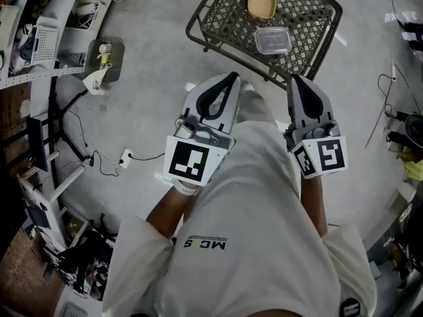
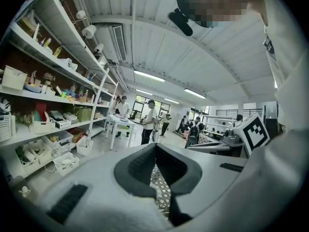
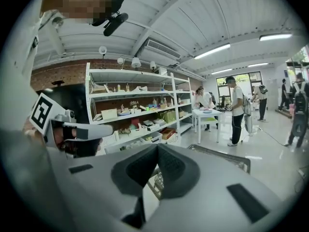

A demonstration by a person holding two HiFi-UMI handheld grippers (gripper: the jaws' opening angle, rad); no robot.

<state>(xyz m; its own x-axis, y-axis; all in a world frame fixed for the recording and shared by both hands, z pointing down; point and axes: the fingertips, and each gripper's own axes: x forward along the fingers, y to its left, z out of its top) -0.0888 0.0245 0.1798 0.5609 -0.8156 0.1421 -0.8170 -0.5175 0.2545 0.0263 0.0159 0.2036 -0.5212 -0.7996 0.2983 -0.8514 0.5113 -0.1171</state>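
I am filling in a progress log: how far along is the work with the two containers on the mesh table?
Done: nothing visibly; the tan container and the clear lidded box sit on the wire mesh table. In hand: nothing; left gripper and right gripper are shut, empty, short of the table. Remaining: apparently all handling.

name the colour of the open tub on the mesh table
The open tub is tan; head view shows it best.

Looks like a big workshop-lab hall: white shelving (image 3: 140,98) packed with bins against a brick wall (image 3: 63,74), strip lights (image 3: 212,50) under a vaulted ceiling, a worktable (image 3: 208,112) with people (image 3: 236,110) beside it, cables (image 1: 100,166) across bare concrete floor (image 1: 152,65).
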